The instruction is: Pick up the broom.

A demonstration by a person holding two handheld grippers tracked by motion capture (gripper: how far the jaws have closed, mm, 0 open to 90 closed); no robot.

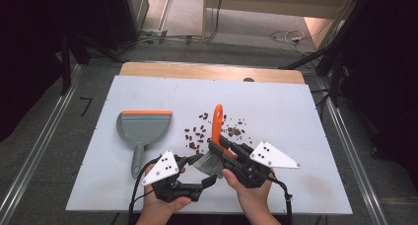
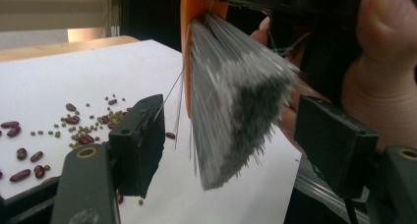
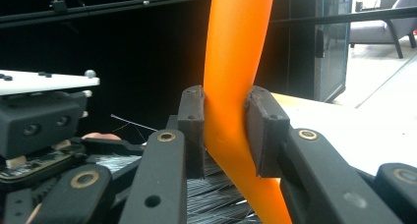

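Note:
A hand brush with an orange handle (image 1: 217, 124) and grey bristles (image 1: 207, 163) hangs just above the white board (image 1: 296, 111). My right gripper (image 1: 218, 145) is shut on the handle (image 3: 236, 62), which passes between its pads (image 3: 226, 130). My left gripper (image 1: 203, 169) stands open around the bristle tuft (image 2: 236, 101). The tuft hangs between its two pads (image 2: 140, 140), and only a few stray bristles brush the left one. Red beans and small green ones (image 1: 197, 133) lie scattered on the board behind the brush (image 2: 74, 123). A grey dustpan (image 1: 143, 129) with an orange lip lies flat at the left.
The board rests on a wooden table (image 1: 212, 69) whose far edge shows. Metal rails (image 1: 29, 156) run along the floor on both sides, and cables (image 1: 286, 37) lie beyond the table. Both hands hold the grippers at the board's near edge.

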